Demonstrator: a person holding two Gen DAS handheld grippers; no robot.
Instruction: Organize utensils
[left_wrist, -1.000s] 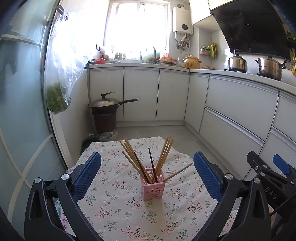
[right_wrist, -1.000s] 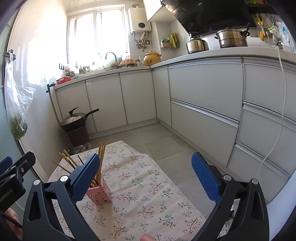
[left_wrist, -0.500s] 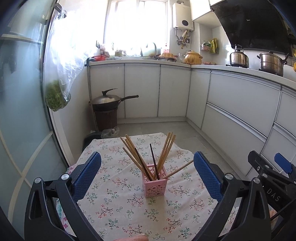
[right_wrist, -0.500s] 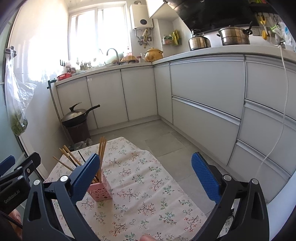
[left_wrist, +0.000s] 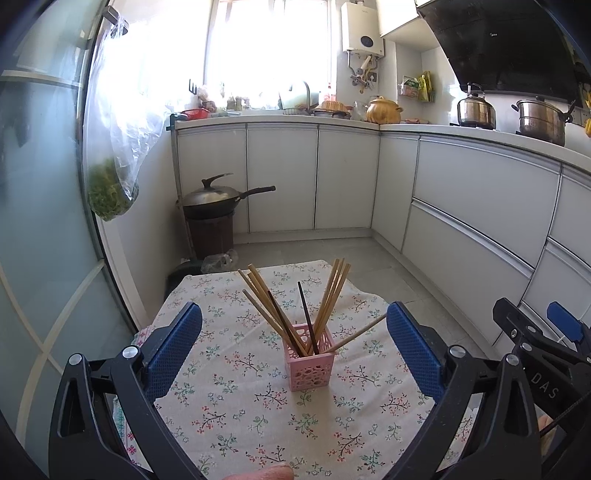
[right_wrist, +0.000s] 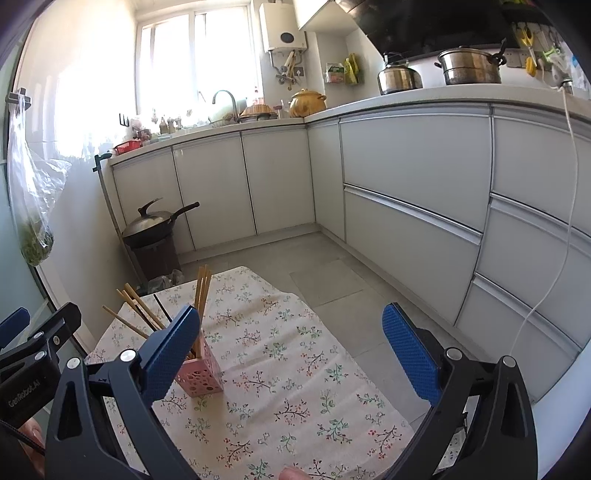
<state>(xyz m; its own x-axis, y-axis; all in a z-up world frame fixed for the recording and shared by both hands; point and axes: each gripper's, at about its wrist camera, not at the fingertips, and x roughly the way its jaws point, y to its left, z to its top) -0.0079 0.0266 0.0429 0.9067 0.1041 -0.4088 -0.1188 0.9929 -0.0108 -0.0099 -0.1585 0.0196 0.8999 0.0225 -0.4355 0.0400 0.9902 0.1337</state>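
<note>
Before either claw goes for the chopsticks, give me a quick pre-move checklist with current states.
1. Left claw open, empty: ok.
2. Right claw open, empty: ok.
3. Holder upright on tablecloth: ok.
4. Chopsticks all in holder: ok, though splayed; one leans low to the right.
5. Holder centred between left claw's fingers: ok.
6. Holder's grip on the cloth: cannot tell.

My left gripper (left_wrist: 294, 343) is wide open, empty, above the floral-cloth table (left_wrist: 236, 406). Pink perforated plastic holder (left_wrist: 311, 365) stands centred, wooden chopsticks (left_wrist: 328, 295) fanned inside.
</note>
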